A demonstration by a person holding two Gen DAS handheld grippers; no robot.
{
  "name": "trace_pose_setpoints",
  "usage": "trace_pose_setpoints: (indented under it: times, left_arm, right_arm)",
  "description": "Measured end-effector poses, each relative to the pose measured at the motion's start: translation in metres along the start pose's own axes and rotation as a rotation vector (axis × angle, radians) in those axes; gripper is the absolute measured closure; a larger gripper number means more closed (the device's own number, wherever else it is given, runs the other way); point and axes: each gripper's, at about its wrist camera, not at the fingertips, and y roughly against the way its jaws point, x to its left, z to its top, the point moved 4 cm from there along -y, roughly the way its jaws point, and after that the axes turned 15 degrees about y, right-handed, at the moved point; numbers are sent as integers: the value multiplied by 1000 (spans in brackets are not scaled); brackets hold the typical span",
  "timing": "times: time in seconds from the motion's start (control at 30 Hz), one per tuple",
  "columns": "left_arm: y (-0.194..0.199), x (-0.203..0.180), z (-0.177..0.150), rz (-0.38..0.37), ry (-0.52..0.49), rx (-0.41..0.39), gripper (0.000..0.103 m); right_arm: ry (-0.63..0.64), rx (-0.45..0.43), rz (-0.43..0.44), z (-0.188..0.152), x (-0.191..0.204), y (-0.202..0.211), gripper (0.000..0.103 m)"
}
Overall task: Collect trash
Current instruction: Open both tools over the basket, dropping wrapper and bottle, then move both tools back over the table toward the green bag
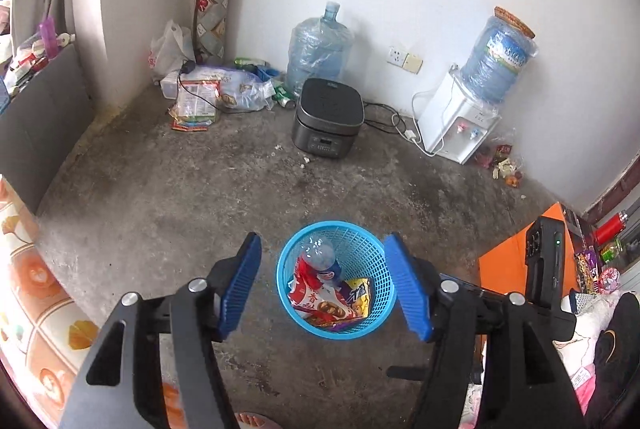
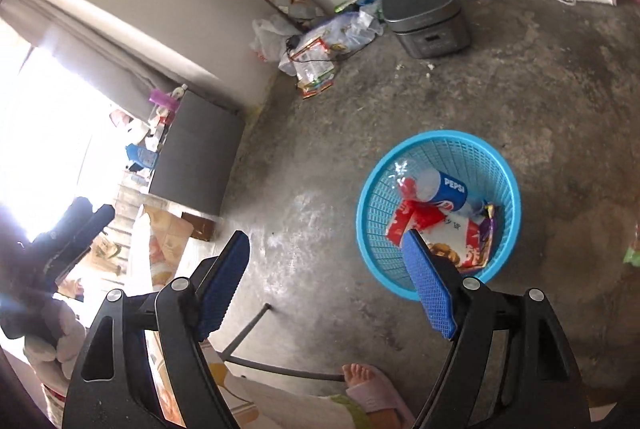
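Left wrist view: left gripper (image 1: 322,283) released, blue pads spread wide, nothing between them. Framed in the gap, on the bare concrete floor (image 1: 180,197), stands a blue mesh basket (image 1: 362,241), upright. Inside it: a Pepsi bottle (image 1: 320,257) lying tilted with its base up against the wall, on top of a red-and-white snack wrapper (image 1: 320,299) and a purple-yellow wrapper (image 1: 360,295). Far wall: a grey cooker (image 1: 329,117), lid shut; behind it a large water jug (image 1: 318,49) on the floor; a second jug inverted on a white dispenser (image 1: 458,121). Loose bags and wrappers heaped in the corner (image 1: 208,93).

Right wrist view: right gripper (image 2: 326,281) released, pads wide, holding nothing. The basket (image 2: 496,165) sits to the right, its near rim behind the right-hand pad. Bottle (image 2: 440,189) and wrappers (image 2: 460,241) inside. A sandalled foot (image 2: 368,385) shows at the bottom edge.
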Motion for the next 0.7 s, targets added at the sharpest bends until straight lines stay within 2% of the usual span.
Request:
trace_pose_setpoints:
  times: [0.17,0.27,0.37,0.4,0.5,0.57,0.7]
  left_arm:
    - [79,45,-6,50,4,-127,30]
    - [128,71,-17,96,22,-202,22]
    - [178,101,-30,159,49,-307,17]
    - [194,110,-36,186,62,-344,15]
    - [237,138,-55,257,104,-429,14]
    - [262,153,-70,293,127,-459,14]
    - [302,171,-103,350,146,-493,14]
  right_arm:
    - [226,-75,33,5,68,16,27]
    - [378,-138,42,1,113,28,22]
    - [495,-236,111,-7,152,45,13]
    - [520,-271,128,-10,162,51,8]
    - [582,-359,131,-16,186,65,8]
    - [603,-396,119,-19,194,70,8]
    - [610,-423,216,-25,209,80,8]
